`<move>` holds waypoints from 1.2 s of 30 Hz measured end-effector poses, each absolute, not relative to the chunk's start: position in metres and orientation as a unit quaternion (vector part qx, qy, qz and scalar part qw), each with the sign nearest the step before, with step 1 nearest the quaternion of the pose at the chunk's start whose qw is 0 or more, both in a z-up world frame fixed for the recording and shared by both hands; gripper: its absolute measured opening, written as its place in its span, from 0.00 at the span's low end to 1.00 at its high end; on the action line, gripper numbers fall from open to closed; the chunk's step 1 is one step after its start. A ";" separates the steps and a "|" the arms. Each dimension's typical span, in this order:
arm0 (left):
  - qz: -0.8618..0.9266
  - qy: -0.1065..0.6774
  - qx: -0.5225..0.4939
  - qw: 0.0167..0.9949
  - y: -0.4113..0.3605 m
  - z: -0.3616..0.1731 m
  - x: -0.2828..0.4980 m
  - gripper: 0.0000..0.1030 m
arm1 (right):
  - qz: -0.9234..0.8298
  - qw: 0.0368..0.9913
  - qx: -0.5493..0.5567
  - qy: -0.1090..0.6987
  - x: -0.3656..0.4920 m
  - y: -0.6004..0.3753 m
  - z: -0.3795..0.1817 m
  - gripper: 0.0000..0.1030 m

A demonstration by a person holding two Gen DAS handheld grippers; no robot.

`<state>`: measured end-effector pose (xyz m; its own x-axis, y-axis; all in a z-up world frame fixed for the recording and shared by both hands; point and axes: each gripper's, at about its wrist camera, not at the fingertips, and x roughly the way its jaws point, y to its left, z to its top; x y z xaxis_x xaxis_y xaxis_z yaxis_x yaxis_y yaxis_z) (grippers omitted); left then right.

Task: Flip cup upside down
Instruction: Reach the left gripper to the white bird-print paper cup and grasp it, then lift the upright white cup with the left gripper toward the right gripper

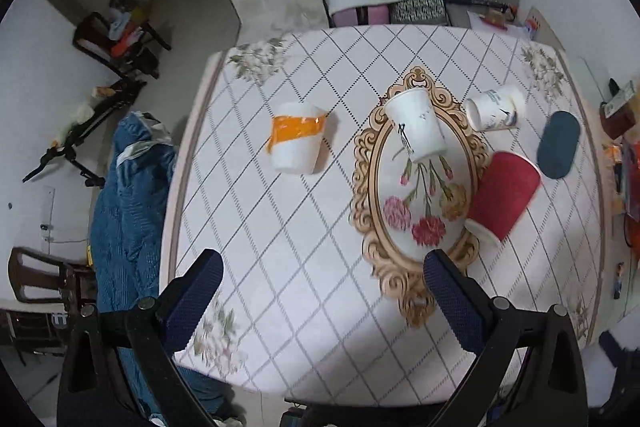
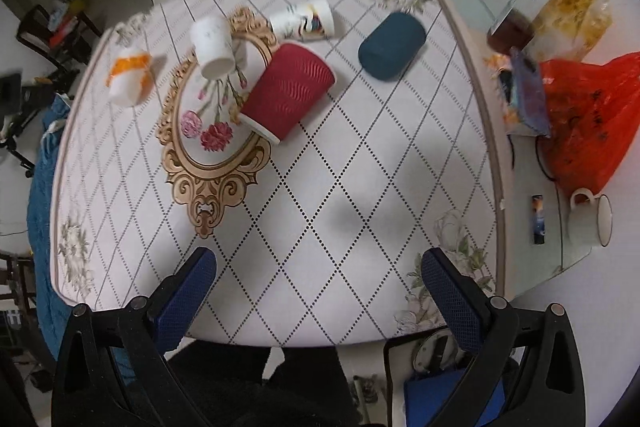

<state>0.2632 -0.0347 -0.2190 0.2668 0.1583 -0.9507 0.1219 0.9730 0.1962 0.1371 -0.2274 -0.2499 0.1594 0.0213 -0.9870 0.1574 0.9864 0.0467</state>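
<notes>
Left wrist view: the left gripper point(image 1: 323, 285) hangs over the near edge of the table point(image 1: 280, 227), jaws spread wide with nothing between them. The red cup point(image 1: 503, 199) lies on its side ahead and to the right, rim toward the near side, just beyond the right finger. Farther off, a white cup point(image 1: 416, 125) sits on the oval motif, a printed cup point(image 1: 495, 108) lies on its side to its right, and a taped cup point(image 1: 298, 137) sits far left. Bare cloth lies between the fingers and the cups.

Right wrist view: the right gripper point(image 2: 319, 285) is likewise wide apart and empty at the near edge. The red cup point(image 2: 289, 93) lies ahead, slightly left, well apart from the fingers. A blue case point(image 2: 391, 45) lies to its far right. Open cloth fills the near half; the table's right edge borders a cluttered side surface.
</notes>
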 end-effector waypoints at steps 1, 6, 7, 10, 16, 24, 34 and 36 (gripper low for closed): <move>0.008 0.613 0.117 0.781 -0.037 -0.226 0.274 1.00 | -0.047 0.751 0.069 0.655 0.143 -0.227 -0.258 1.00; -0.007 0.645 0.110 0.756 -0.048 -0.260 0.334 1.00 | -0.062 0.724 0.071 0.684 0.171 -0.227 -0.293 1.00; -0.011 0.652 0.108 0.750 -0.051 -0.267 0.346 1.00 | -0.064 0.719 0.072 0.688 0.175 -0.229 -0.298 1.00; -0.027 0.678 0.093 0.728 -0.062 -0.291 0.379 1.00 | -0.074 0.706 0.071 0.701 0.187 -0.232 -0.314 1.00; -0.060 0.728 0.056 0.680 -0.086 -0.334 0.417 1.00 | -0.098 0.667 0.060 0.736 0.206 -0.239 -0.347 1.00; -0.083 0.753 0.053 0.651 -0.111 -0.373 0.437 0.99 | -0.113 0.636 0.061 0.761 0.213 -0.245 -0.368 1.00; -0.093 0.748 0.075 0.653 -0.124 -0.386 0.446 0.89 | -0.123 0.624 0.071 0.768 0.215 -0.253 -0.373 1.00; -0.091 0.745 0.083 0.656 -0.124 -0.389 0.447 0.89 | -0.123 0.624 0.073 0.768 0.216 -0.254 -0.373 1.00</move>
<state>0.4472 -0.1241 -0.3890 -0.1262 0.0035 -0.9920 0.2430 0.9696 -0.0275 0.2161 -0.2536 -0.3734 -0.2107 -0.0419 -0.9766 0.2650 0.9592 -0.0983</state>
